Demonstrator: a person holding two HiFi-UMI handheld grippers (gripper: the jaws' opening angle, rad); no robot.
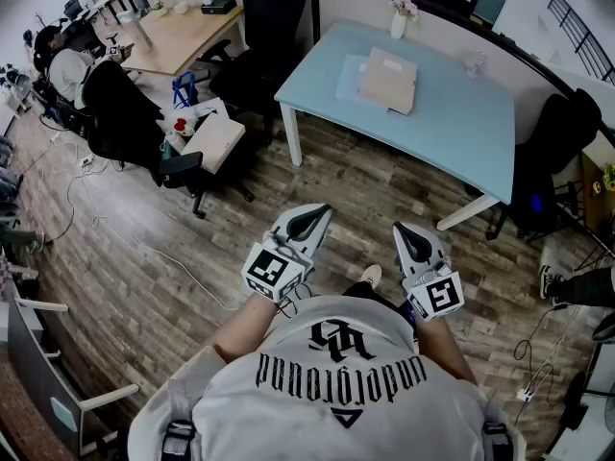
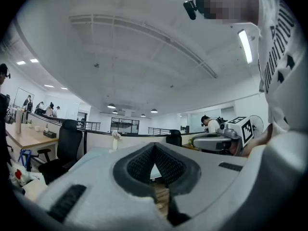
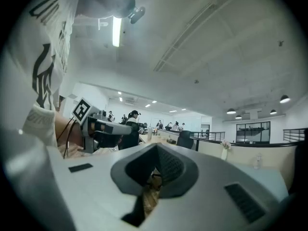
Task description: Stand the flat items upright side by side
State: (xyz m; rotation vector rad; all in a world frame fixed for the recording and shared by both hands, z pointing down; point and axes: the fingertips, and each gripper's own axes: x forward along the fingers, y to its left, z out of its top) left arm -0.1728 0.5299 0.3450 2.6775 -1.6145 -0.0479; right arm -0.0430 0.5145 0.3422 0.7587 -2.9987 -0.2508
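A tan flat item [image 1: 389,80] lies on a pale blue flat one [image 1: 348,77] on the light blue table [image 1: 461,128], far ahead of me. Both grippers are held close to my chest, well short of the table, above the wooden floor. My left gripper [image 1: 309,221] is shut with nothing between its jaws; its own view [image 2: 154,165] shows the dark pads meeting at the tip. My right gripper [image 1: 411,241] is also shut and empty, the same in its own view [image 3: 155,170]. Each gripper view looks level across the office, towards the ceiling.
A small vase with flowers [image 1: 400,17] and a small clear object [image 1: 475,62] stand near the table's far edge. Black office chairs [image 1: 259,46] [image 1: 557,152] flank the table. A tan-topped stool [image 1: 216,140] and a floor cable [image 1: 183,267] lie to the left.
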